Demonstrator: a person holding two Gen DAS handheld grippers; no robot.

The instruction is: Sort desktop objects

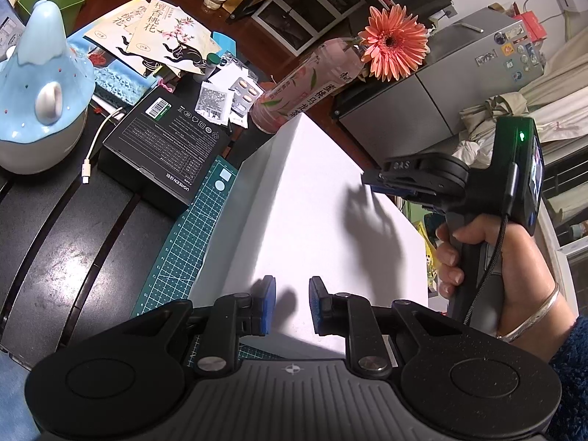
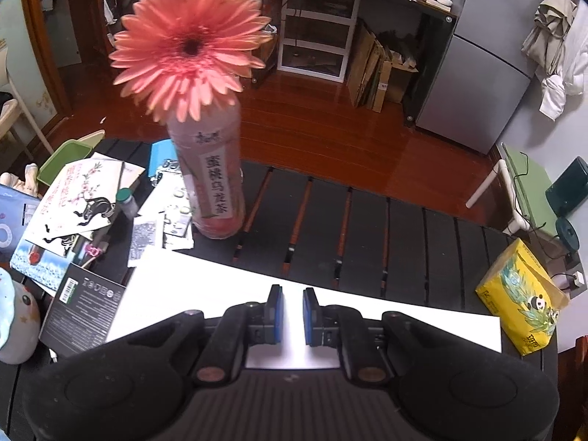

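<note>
The pink bottle with the flower stands upright on the black slatted table, at the far edge of the white sheet. It lies ahead-left of the right gripper, which is nearer; the left gripper is farther. Both are released, holding nothing. Only the right view shows the yellow tissue pack.

The left wrist view looks from low over the white sheet toward the far-left clutter, seeing the right gripper at its right. The right wrist view faces the far floor. Both share the sheet, flower bottle and black box.
</note>
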